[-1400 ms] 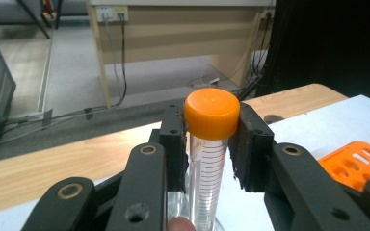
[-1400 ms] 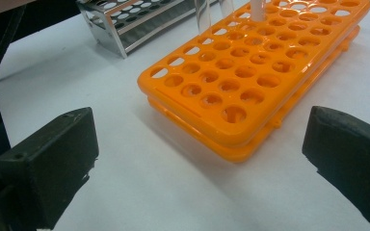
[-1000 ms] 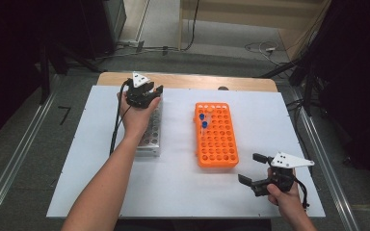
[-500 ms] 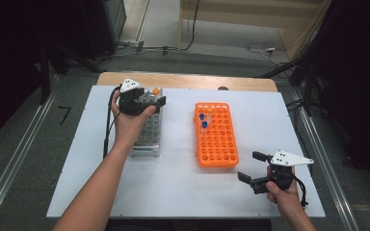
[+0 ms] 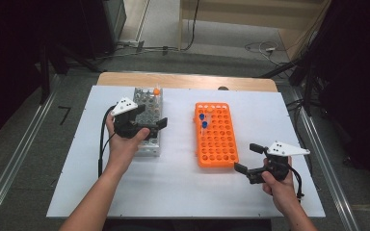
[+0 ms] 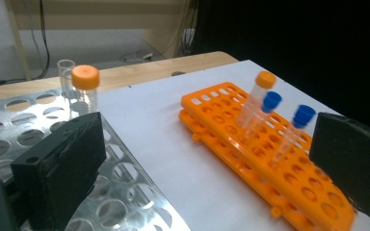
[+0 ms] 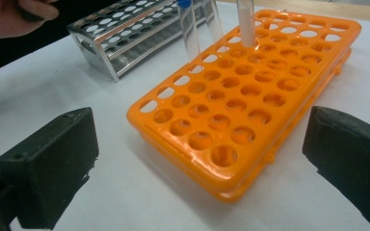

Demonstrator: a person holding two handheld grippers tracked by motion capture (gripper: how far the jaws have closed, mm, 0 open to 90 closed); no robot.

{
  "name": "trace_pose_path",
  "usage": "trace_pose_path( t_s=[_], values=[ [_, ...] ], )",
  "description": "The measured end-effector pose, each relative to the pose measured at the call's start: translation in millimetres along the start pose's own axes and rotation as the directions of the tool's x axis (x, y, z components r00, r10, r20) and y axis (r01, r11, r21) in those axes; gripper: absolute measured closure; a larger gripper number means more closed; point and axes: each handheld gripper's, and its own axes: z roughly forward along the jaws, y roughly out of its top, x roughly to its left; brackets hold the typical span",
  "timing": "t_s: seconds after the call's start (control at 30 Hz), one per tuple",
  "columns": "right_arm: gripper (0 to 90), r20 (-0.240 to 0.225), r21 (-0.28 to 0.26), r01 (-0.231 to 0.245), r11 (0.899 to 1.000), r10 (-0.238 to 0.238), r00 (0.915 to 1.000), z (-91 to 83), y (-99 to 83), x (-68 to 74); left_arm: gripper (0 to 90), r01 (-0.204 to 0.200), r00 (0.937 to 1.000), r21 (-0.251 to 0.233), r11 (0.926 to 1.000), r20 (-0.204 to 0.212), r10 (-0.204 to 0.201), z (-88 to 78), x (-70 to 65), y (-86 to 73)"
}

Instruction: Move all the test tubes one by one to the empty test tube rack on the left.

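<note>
My left gripper (image 5: 150, 119) hovers over the middle of the metal tube rack (image 5: 146, 98). Its jaws have just been opening and stand open with nothing between them (image 6: 204, 168). An orange-capped tube (image 5: 156, 90) (image 6: 85, 89) stands upright at the rack's far end, beside a clear uncapped tube (image 6: 65, 72). The orange rack (image 5: 217, 139) (image 6: 270, 159) holds two blue-capped tubes (image 5: 203, 120) and one orange-capped tube (image 6: 264, 82) near its far left corner. My right gripper (image 5: 247, 158) (image 7: 197, 168) is open at the orange rack's (image 7: 236, 96) near right corner, holding nothing.
Both racks stand on a white board (image 5: 183, 187) over a wooden table (image 5: 183, 81). Metal rails (image 5: 14, 163) run along both sides. Open board lies between the racks and along the near edge. The left hand (image 7: 14, 17) appears beyond the metal rack (image 7: 125, 38).
The left gripper drew back from the metal rack's far end toward the person and opened its jaws. The orange-capped tube now stands free in that rack. The right gripper stayed put.
</note>
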Motion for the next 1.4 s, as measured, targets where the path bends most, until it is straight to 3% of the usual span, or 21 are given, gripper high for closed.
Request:
trace_pose_path(
  t_s=[0.1,0.23,0.47,0.53,0.67,0.83,0.97,1.2,1.4],
  values=[
    [0.0,0.002,-0.006,0.015,1.000,-0.015,0.9999,5.5,6.9,-1.9,0.0,-0.020,0.9997,0.003,0.9998,0.016,0.020,-7.6,-8.1,-4.6],
    [0.9,0.003,-0.011,0.021,1.000,-0.021,0.9998,14.0,17.0,-6.1,0.0,-0.017,0.9994,-0.010,0.9998,0.031,0.017,-21.3,-18.9,-13.2],
    [5.1,0.012,-0.016,0.016,1.000,-0.016,0.9998,29.5,31.7,-15.4,0.0,-0.021,0.9987,0.003,0.9998,0.046,0.021,-30.5,-29.6,-30.5],
    [14.6,0.056,-0.018,0.005,1.000,-0.004,0.9984,37.3,39.0,-19.6,0.0,-0.019,0.9984,0.004,0.9998,0.054,0.019,-36.0,-34.1,-39.5],
    [25.0,0.095,0.002,-0.015,1.000,0.014,0.9953,49.2,47.0,-26.8,0.0,-0.022,0.9980,0.012,0.9997,0.060,0.021,-42.5,-38.7,-49.7],
    [37.2,0.109,0.021,-0.020,1.000,0.018,0.9939,65.3,53.6,-35.5,0.0,-0.017,0.9980,0.008,0.9998,0.062,0.017,-47.6,-39.7,-58.0],
    [44.1,0.106,0.040,-0.005,0.999,0.000,0.9944,77.5,60.3,-38.0,0.0,-0.019,0.9977,0.013,0.9997,0.065,0.018,-50.0,-38.9,-64.8],
    [47.9,0.091,0.069,0.000,0.998,-0.006,0.9959,94.8,70.2,-37.6,0.0,-0.028,0.9976,0.040,0.9988,0.064,0.026,-49.6,-41.0,-72.9],
    [53.3,0.111,0.126,0.022,0.992,-0.036,0.9932,117.5,73.8,-34.8,0.0,-0.031,0.9976,0.039,0.9988,0.063,0.029,-50.3,-42.3,-73.4]
  ],
)
